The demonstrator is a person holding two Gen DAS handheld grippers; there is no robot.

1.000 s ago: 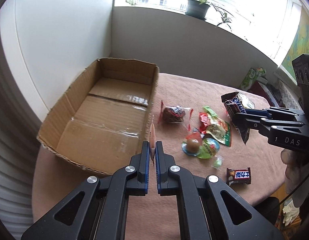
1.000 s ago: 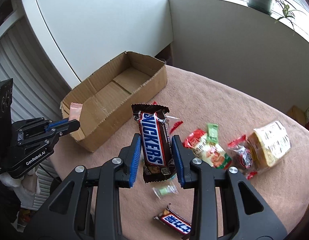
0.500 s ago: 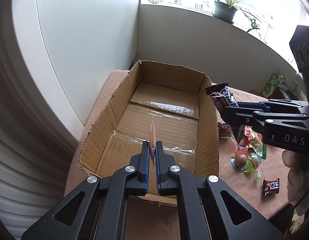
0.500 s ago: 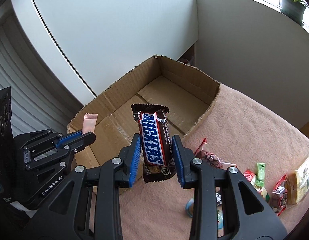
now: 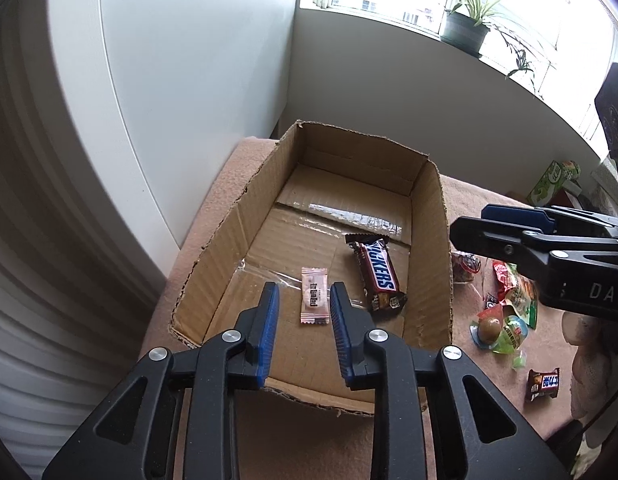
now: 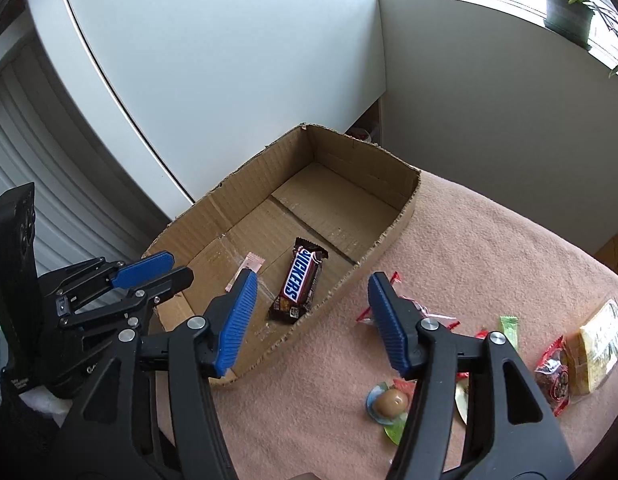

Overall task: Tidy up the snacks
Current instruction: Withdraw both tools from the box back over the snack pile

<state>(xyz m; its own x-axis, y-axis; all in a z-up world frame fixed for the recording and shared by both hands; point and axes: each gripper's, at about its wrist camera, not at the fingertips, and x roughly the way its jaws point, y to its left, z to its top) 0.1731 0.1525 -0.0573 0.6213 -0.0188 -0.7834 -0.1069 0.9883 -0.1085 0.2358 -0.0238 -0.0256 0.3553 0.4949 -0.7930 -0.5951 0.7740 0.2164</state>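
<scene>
An open cardboard box (image 5: pixel 429 264) (image 6: pixel 405 200) stands at the left end of the pink-covered table (image 6: pixel 489 264). Inside it lie a Snickers bar (image 5: pixel 376 272) (image 6: pixel 299 280) and a small pink candy packet (image 5: pixel 314 295) (image 6: pixel 251 264). My left gripper (image 5: pixel 303 320) (image 6: pixel 161 270) is open and empty above the box's near end, over the pink packet. My right gripper (image 6: pixel 309 312) (image 5: pixel 497 222) is open and empty above the box's right wall, over the Snickers bar.
Several loose snacks lie on the cloth right of the box: a red wrapped sweet (image 6: pixel 405 312), a green packet (image 6: pixel 509 330), a round chocolate in a plastic cup (image 6: pixel 391 402) (image 5: pixel 491 326), a yellow pack (image 6: pixel 601 344), a small brown bar (image 5: pixel 544 384). White walls stand behind; a potted plant (image 5: pixel 467 32) is on the sill.
Both grippers moved over the box and opened. The pink packet dropped from the left gripper and the Snickers bar from the right one; both now lie on the box floor.
</scene>
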